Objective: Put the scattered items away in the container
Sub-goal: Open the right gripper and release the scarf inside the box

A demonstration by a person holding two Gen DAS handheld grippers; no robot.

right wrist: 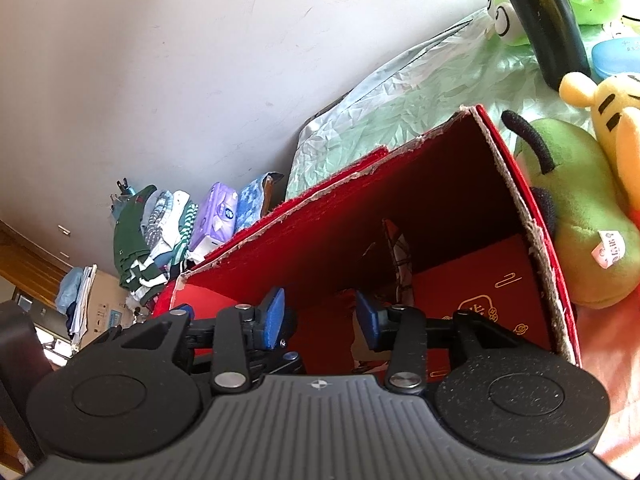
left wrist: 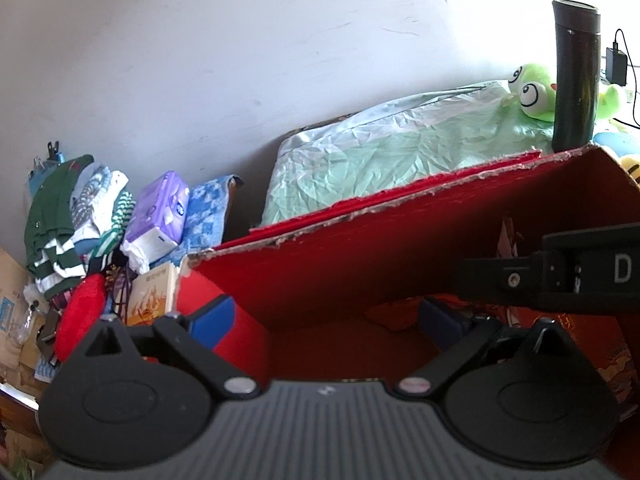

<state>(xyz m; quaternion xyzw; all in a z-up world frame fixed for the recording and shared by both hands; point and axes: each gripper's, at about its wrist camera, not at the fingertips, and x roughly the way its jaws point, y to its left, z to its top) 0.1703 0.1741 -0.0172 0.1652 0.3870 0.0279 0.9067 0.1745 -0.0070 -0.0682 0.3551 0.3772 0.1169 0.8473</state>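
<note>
Red cardboard box sits on the bed with both claws over its open top. Left claw gapes wide and empty; right claw stands half-open above a patterned item inside, gripping nothing. Best lift out cleanly, avoiding the torn rim, then fetch the green plush beside it.

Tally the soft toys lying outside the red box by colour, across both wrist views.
Green: 2, the big-eyed green frog plush and the rounded green plush with black antennae.
Yellow: 1, the yellow and orange striped plush.
Total: 3, all beside the red cardboard box.
</note>
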